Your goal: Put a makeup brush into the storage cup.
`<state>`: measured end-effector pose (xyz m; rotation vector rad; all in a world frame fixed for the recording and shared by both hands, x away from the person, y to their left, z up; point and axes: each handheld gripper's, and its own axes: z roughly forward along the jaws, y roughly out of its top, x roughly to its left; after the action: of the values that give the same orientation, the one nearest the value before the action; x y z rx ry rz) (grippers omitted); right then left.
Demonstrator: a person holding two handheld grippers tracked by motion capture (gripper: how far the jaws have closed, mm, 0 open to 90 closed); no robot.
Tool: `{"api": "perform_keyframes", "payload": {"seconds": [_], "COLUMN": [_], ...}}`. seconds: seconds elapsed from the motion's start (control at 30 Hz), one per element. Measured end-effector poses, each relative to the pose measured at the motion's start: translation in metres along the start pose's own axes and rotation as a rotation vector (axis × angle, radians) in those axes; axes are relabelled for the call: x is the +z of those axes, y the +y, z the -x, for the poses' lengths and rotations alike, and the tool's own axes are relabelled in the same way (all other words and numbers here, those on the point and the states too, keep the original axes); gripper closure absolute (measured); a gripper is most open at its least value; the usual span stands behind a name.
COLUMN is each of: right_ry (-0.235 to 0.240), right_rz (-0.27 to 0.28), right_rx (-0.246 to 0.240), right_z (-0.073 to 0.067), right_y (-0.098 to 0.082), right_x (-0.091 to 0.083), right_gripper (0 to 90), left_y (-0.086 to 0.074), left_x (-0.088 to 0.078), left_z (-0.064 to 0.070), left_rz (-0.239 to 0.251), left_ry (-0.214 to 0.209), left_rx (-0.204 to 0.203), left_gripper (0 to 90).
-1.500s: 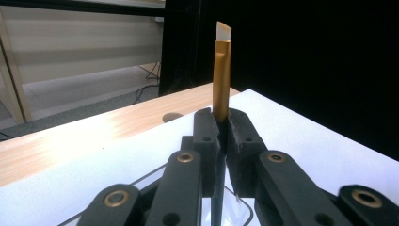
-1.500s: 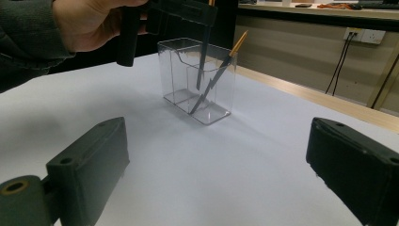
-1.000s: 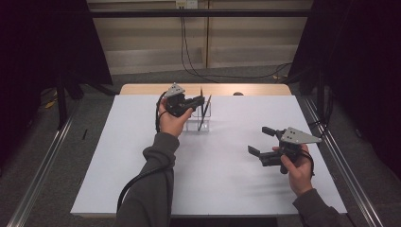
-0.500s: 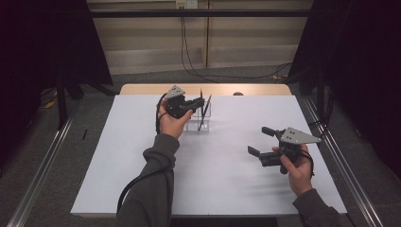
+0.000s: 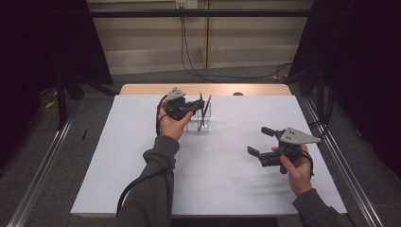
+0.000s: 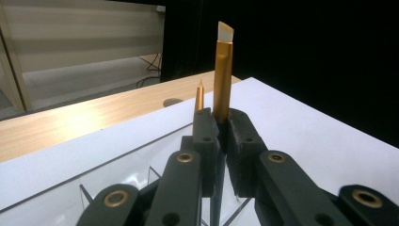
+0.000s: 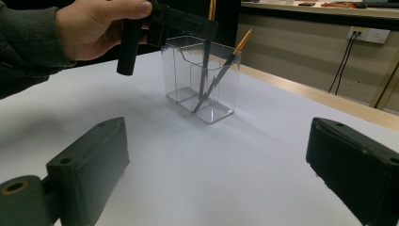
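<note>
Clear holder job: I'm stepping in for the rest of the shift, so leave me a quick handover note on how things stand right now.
Left gripper: jaws shut on the gold-handled brush, held upright over the clear holder at the far middle of the white table.
Right gripper: jaws open, nothing between them, hovering low at the right side of the table.
Done: a second brush leans tilted inside the holder.
Left: the pictures don't tell whether the held brush is going in or coming out. Its lower end sits inside the holder, so finish that move and let go, probably without needing the right gripper.
</note>
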<state>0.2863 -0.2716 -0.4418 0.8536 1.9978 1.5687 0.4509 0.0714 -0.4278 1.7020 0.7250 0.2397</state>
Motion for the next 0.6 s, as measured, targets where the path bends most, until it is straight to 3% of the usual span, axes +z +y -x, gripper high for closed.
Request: {"api": "perform_keyframes", "payload": {"seconds": [0.27, 0.6], "right_ry": [0.002, 0.000], "right_rz": [0.001, 0.000], "right_rx": [-0.001, -0.004], "right_z": [0.0003, 0.0001], "right_y": [0.0000, 0.0001], "right_x": [0.0002, 0.0005], "right_gripper": [5.7, 5.7], "left_y": [-0.0002, -0.0018], "left_x": [0.0006, 0.0018], "left_z": [0.0021, 0.0015], "left_rz": [-0.014, -0.011], "left_ry": [0.016, -0.005], "left_rx": [0.002, 0.001], "left_gripper": [83.2, 83.2]}}
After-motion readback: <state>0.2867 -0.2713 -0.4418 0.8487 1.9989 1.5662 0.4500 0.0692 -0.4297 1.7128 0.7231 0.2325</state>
